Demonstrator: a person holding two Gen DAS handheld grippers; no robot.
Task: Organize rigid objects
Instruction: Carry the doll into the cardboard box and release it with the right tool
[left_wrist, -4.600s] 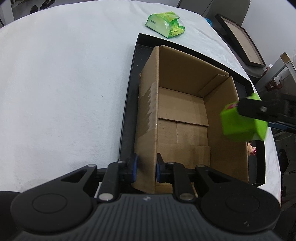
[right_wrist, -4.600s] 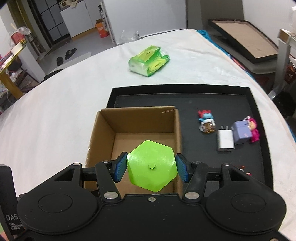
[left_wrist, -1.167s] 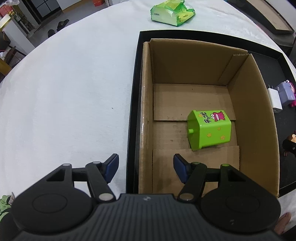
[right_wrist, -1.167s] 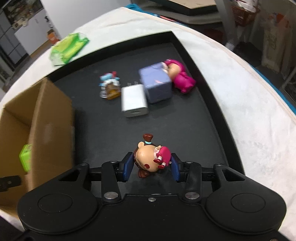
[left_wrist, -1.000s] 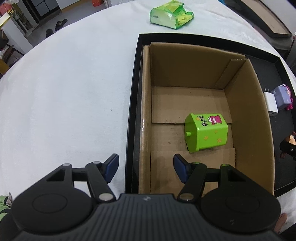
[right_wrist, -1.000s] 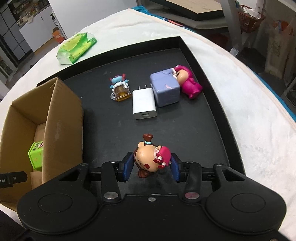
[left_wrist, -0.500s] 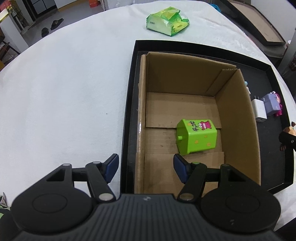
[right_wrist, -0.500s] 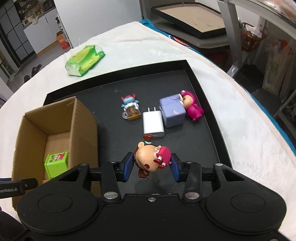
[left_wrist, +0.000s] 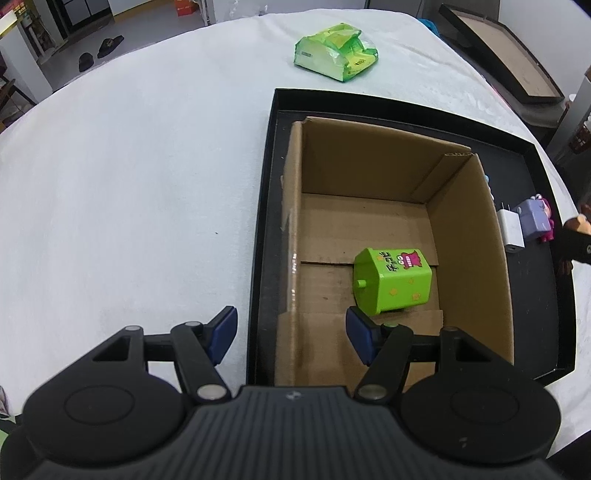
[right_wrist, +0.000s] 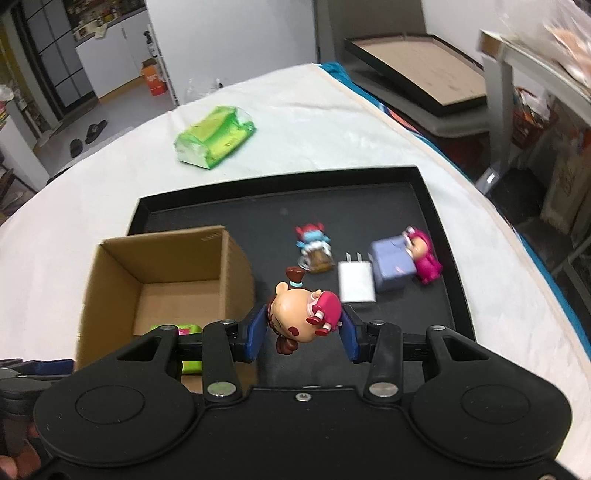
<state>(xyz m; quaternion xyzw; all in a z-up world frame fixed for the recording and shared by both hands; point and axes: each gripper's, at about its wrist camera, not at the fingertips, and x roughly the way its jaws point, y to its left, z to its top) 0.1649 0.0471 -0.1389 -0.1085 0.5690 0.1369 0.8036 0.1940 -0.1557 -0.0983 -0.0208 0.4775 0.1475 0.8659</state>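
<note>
My right gripper (right_wrist: 303, 332) is shut on a small doll figurine (right_wrist: 303, 314) with brown hair and a pink outfit, held above the black tray (right_wrist: 424, 192) to the right of the cardboard box (right_wrist: 110, 295). A green hexagonal container (left_wrist: 393, 280) lies on its side on the box floor. My left gripper (left_wrist: 291, 334) is open and straddles the left wall of the box (left_wrist: 291, 221) near its front corner, its pads apart from the cardboard. The figurine (left_wrist: 578, 229) also shows at the right edge of the left wrist view.
On the tray beside the box lie a white charger (right_wrist: 356, 282), a purple block with a pink figure (right_wrist: 393, 262) and a small blue-and-red figure (right_wrist: 314, 247). A green packet (right_wrist: 214, 136) rests on the white cloth (left_wrist: 129, 184) beyond the tray.
My right gripper has risen with the figurine, off the tray floor and toward the box. The left gripper has stayed open around the box wall, hardly moving.
</note>
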